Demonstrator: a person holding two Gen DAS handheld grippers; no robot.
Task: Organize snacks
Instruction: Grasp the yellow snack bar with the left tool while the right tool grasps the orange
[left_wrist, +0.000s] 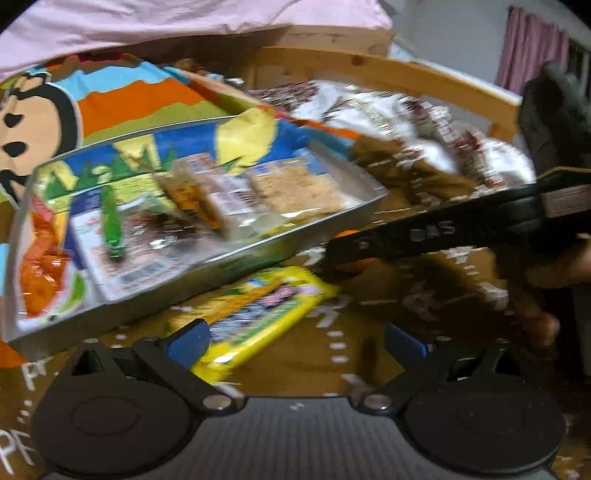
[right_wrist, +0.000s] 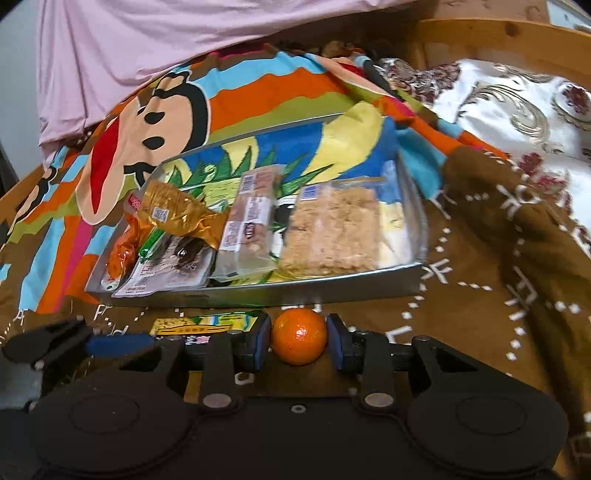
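Observation:
A small orange (right_wrist: 299, 338) sits between the blue pads of my right gripper (right_wrist: 300, 341), which is shut on it just above the brown blanket. Just beyond it lies a shallow silver tray (right_wrist: 295, 291) holding several wrapped snacks: a rice crisp bar (right_wrist: 332, 236), a wrapped cake (right_wrist: 247, 221), a gold packet (right_wrist: 177, 214). My left gripper (left_wrist: 295, 341) is open, low over a yellow snack pack (left_wrist: 258, 317) that lies on the blanket by its left finger. The tray (left_wrist: 258, 254) is blurred in the left wrist view. The right gripper's black finger (left_wrist: 424, 232) crosses in from the right there.
A cartoon-print blanket (right_wrist: 258, 92) lies under and behind the tray, with a pink sheet (right_wrist: 147, 37) beyond it. A brown patterned blanket (right_wrist: 498, 258) covers the near side. A white floral cloth (right_wrist: 517, 103) and a wooden frame (right_wrist: 498, 37) are at the right.

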